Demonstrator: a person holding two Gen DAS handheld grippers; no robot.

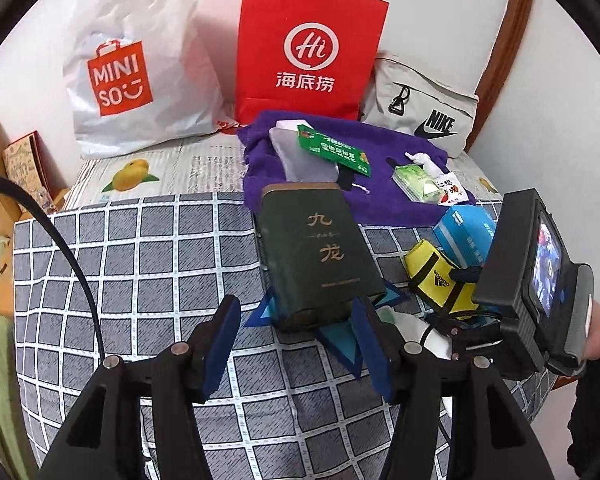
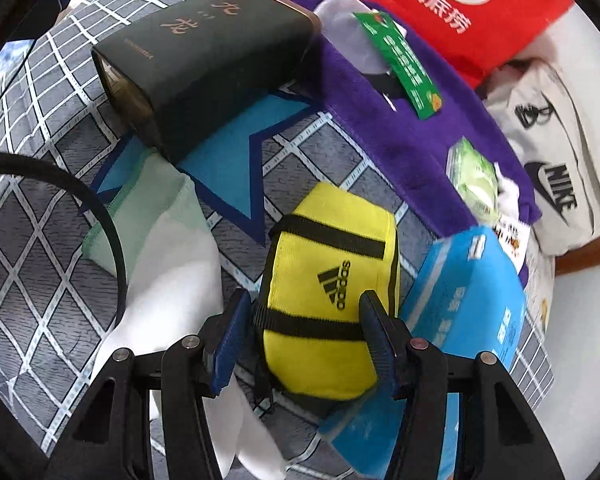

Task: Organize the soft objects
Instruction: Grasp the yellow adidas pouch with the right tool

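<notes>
A yellow Adidas pouch (image 2: 328,264) lies on the checked bed sheet (image 2: 40,208), leaning on a blue tissue box (image 2: 464,300). My right gripper (image 2: 304,336) points down over it with both blue pads against the pouch's sides, shut on it. A white and mint cloth (image 2: 160,248) lies just left of the pouch. My left gripper (image 1: 296,344) stands open with nothing between its fingers, just in front of a dark green box (image 1: 320,256) that rests on a blue star-shaped felt piece (image 1: 340,340). The pouch (image 1: 432,276) also shows at the right of the left wrist view.
A purple towel (image 1: 364,184) behind the box carries a green packet (image 1: 332,152) and a green tissue pack (image 1: 416,180). Against the wall stand a white Miniso bag (image 1: 132,80), a red paper bag (image 1: 308,48) and a grey Nike bag (image 1: 424,108). Cardboard boxes (image 1: 20,164) sit at the left.
</notes>
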